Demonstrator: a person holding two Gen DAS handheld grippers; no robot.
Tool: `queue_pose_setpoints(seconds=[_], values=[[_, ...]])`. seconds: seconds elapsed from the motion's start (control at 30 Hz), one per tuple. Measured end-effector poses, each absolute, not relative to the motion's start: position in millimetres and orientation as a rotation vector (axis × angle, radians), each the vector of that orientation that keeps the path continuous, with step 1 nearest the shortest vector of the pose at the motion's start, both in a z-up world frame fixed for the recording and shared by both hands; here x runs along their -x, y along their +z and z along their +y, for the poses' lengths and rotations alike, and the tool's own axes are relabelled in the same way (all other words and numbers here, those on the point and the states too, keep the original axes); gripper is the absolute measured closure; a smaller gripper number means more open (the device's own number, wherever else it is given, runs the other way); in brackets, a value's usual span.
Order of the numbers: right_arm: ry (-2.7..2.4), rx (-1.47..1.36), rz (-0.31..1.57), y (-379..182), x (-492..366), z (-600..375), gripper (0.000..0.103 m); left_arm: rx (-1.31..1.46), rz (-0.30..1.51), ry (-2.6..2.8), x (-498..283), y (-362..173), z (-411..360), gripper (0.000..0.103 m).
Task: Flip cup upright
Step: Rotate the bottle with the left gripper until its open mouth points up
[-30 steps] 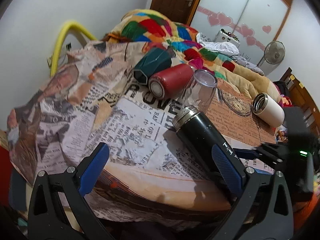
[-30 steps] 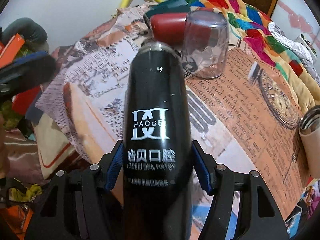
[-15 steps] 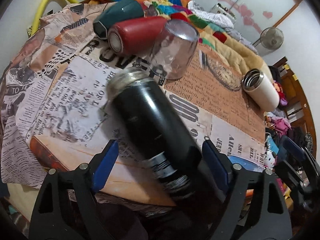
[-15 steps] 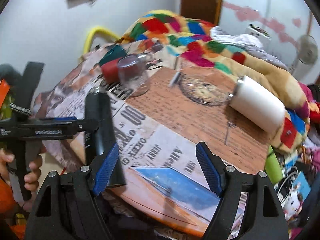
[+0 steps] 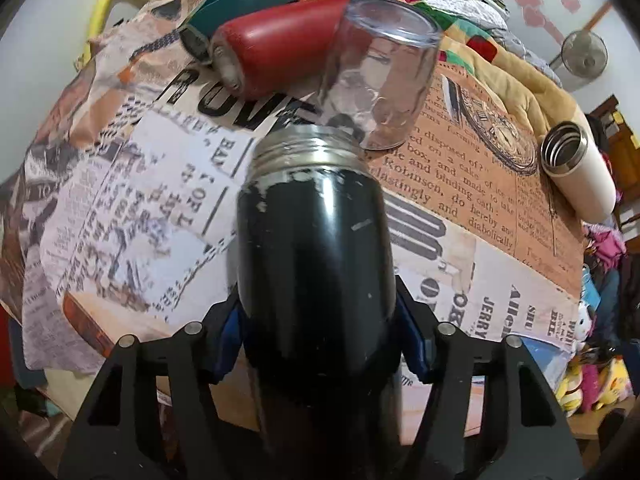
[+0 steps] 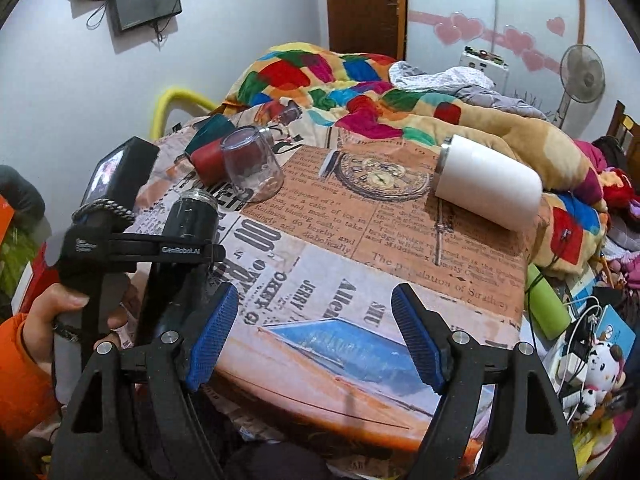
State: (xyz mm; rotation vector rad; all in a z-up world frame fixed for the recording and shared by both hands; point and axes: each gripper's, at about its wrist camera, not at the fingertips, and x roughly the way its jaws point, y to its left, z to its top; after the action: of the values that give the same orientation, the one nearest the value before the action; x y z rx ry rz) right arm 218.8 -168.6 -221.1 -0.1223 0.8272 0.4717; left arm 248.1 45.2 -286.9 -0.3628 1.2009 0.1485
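Observation:
My left gripper [image 5: 318, 336] is shut on a black flask [image 5: 316, 256] with a bare steel threaded mouth that points up and away. In the right wrist view the same flask [image 6: 191, 216] stands nearly upright at the table's left edge, held by the left gripper [image 6: 160, 250]. My right gripper [image 6: 314, 336] is open and empty above the table's front edge. A white flask [image 6: 488, 182] lies on its side at the far right; it also shows in the left wrist view [image 5: 580, 168].
A clear glass [image 5: 380, 76] stands upside down behind the black flask. A red flask [image 5: 280, 46] and a teal flask [image 5: 236, 4] lie on their sides beyond it. The table [image 6: 360, 272] has a newspaper-print cloth. A colourful blanket [image 6: 360, 80] lies behind.
The right gripper let go of the black flask and drew back, open. The left gripper closed on the flask and now holds it nearly upright.

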Motion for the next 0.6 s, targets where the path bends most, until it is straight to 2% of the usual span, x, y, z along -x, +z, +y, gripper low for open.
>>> queue_pose_setpoints(seconds=[0.23,0.6], values=[[0.440,0.086,0.812,-214,-214,-187,0.027,0.270,1.130,0.122,-239,-264,35,0.039],[0.417,0.037,0.803,-211,-217,-199,0.027,0.029,0.876,-0.001,-177,-175,-1,0.040]])
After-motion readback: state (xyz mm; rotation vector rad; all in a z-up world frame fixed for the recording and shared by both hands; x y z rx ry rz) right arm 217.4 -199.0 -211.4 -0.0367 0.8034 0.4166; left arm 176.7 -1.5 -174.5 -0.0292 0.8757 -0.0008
